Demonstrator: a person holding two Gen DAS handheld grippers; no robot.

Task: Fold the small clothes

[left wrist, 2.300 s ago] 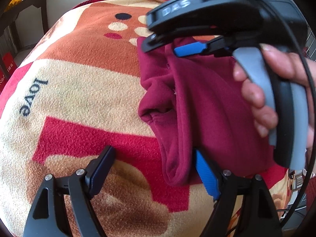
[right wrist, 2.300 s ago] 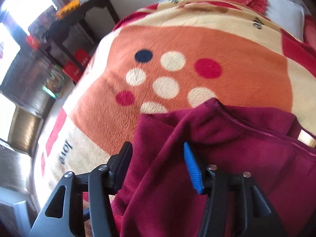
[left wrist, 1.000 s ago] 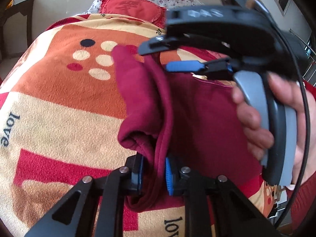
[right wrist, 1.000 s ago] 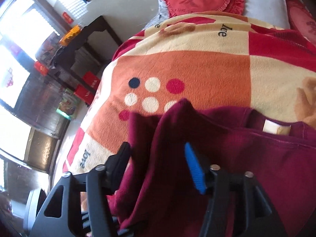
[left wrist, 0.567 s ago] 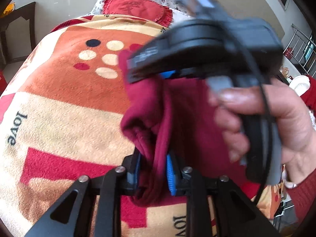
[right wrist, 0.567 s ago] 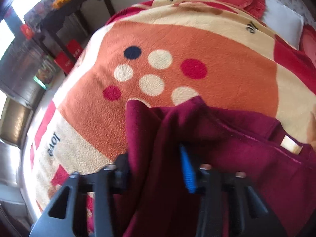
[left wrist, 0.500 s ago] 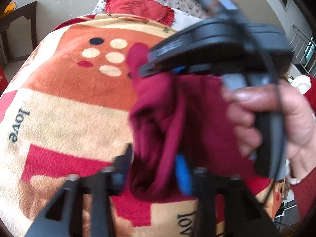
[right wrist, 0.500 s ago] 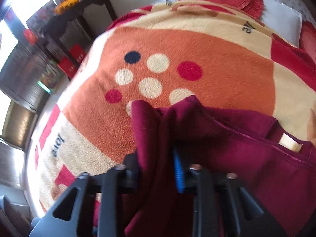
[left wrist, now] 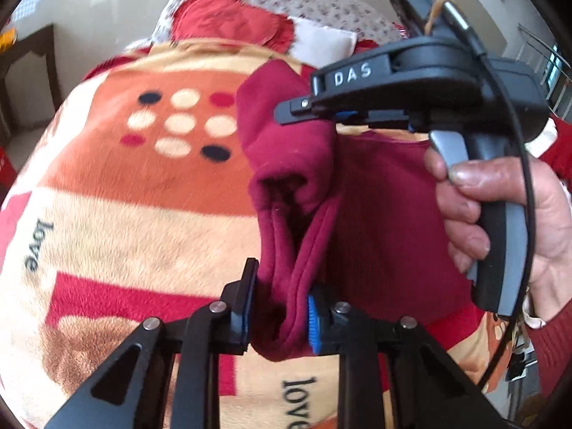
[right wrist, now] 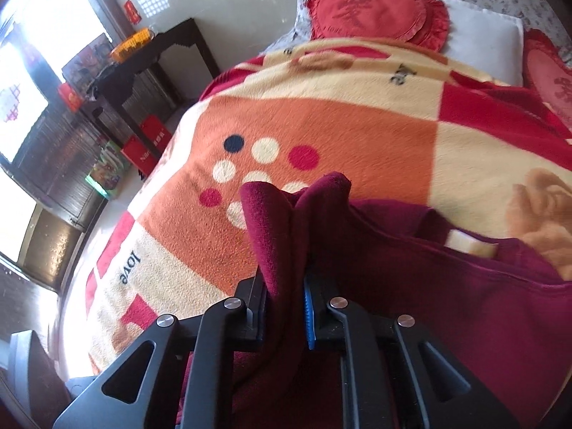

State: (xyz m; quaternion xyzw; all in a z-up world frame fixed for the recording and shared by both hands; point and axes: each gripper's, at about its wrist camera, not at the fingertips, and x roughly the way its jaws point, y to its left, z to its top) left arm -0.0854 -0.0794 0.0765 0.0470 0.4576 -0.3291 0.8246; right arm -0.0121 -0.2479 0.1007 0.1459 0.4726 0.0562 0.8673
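While one garment (left wrist: 375,214) hangs, two grippers clamp it.

From my right wrist camera, the right gripper (right wrist: 284,302) sits at lower centre, its jaws pinched on a raised fold of the maroon garment (right wrist: 447,307), which fills the lower right of the frame. A pale label (right wrist: 466,242) shows at its upper edge, right of centre. Beneath lies the fleece blanket (right wrist: 357,125), with orange, cream and red panels and coloured dots at centre. A red heart-shaped cushion (right wrist: 371,14) rests at top centre; a dark side table (right wrist: 157,53) stands at upper left.
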